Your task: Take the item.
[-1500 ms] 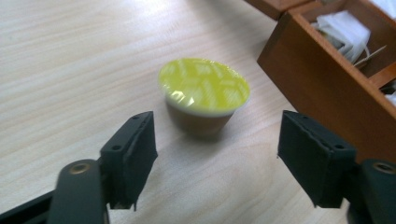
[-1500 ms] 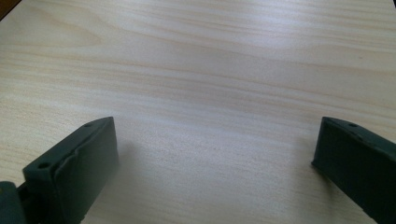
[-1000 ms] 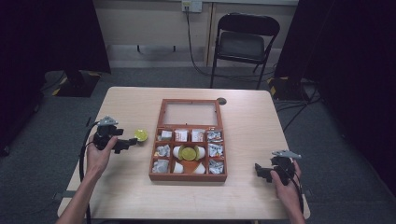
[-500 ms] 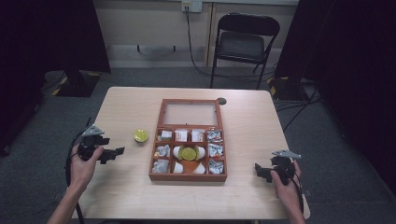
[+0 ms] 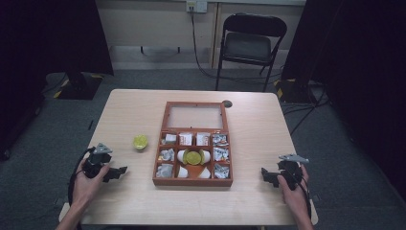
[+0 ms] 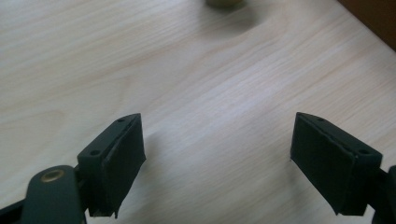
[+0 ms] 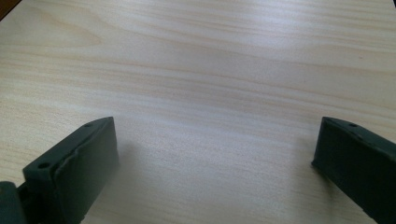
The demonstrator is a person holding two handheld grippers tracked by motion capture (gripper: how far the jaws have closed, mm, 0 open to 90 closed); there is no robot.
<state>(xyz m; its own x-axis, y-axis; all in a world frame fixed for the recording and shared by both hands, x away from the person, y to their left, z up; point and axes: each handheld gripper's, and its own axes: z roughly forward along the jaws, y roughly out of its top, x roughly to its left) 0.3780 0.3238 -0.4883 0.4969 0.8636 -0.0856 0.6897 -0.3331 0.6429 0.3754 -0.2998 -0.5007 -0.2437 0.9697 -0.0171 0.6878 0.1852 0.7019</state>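
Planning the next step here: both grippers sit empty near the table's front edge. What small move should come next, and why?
Probably send the left gripper back toward the yellow-green piece lying loose beside the wooden box. Its jaws stand open with nothing between them, and it is the nearer one; the right gripper rests far across.

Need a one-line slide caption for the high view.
Open wooden box mid-table, lime to its left; both grippers open and empty near the table's front corners.
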